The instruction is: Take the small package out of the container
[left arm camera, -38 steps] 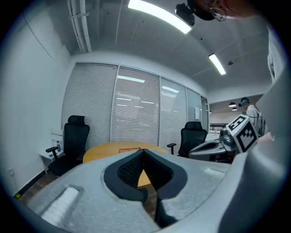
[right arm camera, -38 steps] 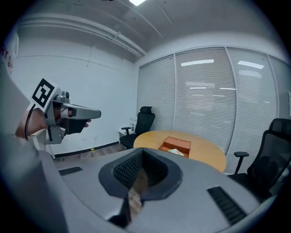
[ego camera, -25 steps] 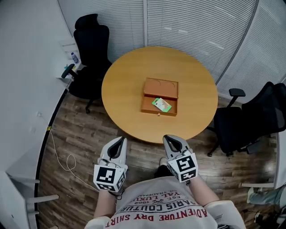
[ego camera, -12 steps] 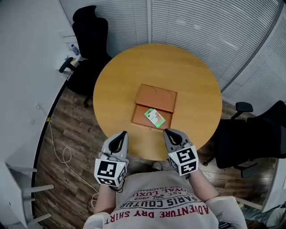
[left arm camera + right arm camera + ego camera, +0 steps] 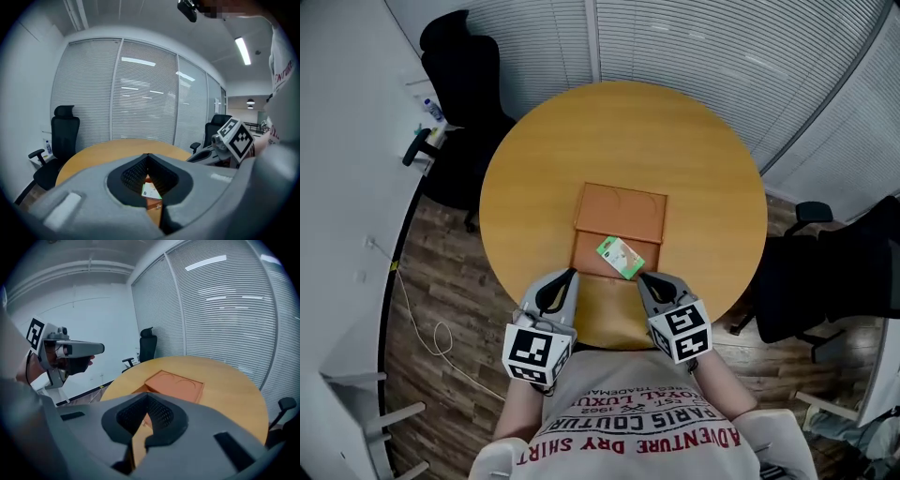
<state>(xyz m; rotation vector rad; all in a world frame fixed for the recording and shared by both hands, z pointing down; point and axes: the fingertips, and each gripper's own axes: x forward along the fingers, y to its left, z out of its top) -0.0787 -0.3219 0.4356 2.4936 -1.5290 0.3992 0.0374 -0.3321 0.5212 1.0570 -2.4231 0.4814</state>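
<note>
Two grippers, both clamped shut with nothing in them, are up at the near edge of the round table (image 5: pixel 675 141).

Far left there's a black office chair (image 5: pixel 455 66) by the wall, plus a white cable (image 5: pixel 427 323) looped on the wood floor.

Next over is the left gripper (image 5: pixel 563 279). It hovers over the table's near edge and points at the box. In the left gripper view its tips (image 5: pixel 148 157) are pressed together, and the package (image 5: pixel 151 191) shows through the gap behind them, further out on the table.

The brown box (image 5: pixel 619 214) sits roughly mid-table. The far half is covered and the near half is open toward the person.

The small green and white package (image 5: pixel 621 258) lies in that open near half, toward its right side and turned at an angle. It hasn't been picked up.

The right gripper (image 5: pixel 641 279) comes in just right of the package's near corner in the head view. In the right gripper view its tips (image 5: pixel 148 397) are closed too, and the box (image 5: pixel 176 385) lies ahead of them, not touched.

Another black chair (image 5: pixel 848 272) is at far right.
</note>
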